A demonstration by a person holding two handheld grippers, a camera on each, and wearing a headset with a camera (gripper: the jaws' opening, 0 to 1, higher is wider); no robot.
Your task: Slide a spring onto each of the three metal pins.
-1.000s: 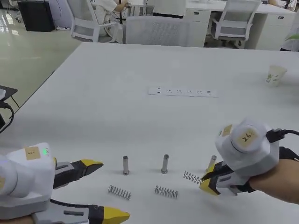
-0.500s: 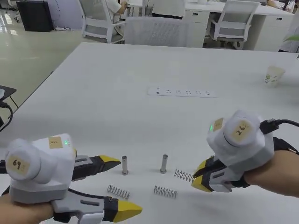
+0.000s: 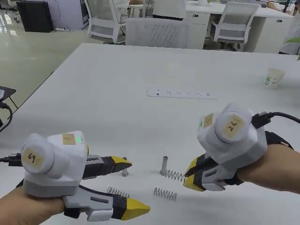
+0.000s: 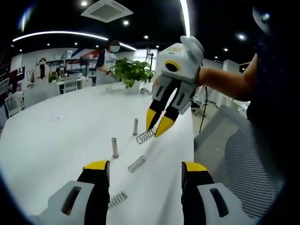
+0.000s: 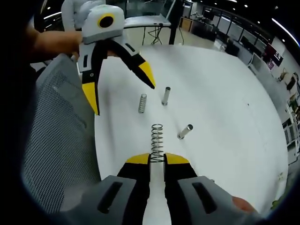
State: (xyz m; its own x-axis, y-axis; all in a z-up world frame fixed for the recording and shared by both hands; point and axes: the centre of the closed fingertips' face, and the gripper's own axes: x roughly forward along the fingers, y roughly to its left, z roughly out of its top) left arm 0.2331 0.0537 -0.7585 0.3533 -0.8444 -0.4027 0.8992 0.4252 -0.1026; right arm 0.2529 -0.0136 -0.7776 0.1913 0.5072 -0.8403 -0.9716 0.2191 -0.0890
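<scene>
My right gripper is shut on one end of a spring, and the spring's free end points at the middle pin. In the right gripper view the held spring sticks out ahead of my right gripper, with two pins beyond. My left gripper is open at the lower left, its upper jaw partly covering the left pin. Two loose springs lie on the white table. The third pin is hidden behind my right gripper.
A white power strip lies mid-table and a paper cup stands at the far right. Office chairs and desks line the far edge. The table's near edge runs just under both grippers.
My right gripper has carried the spring leftward from the right pin to beside the middle pin. My left gripper has moved right and forward, up to the left pin.
</scene>
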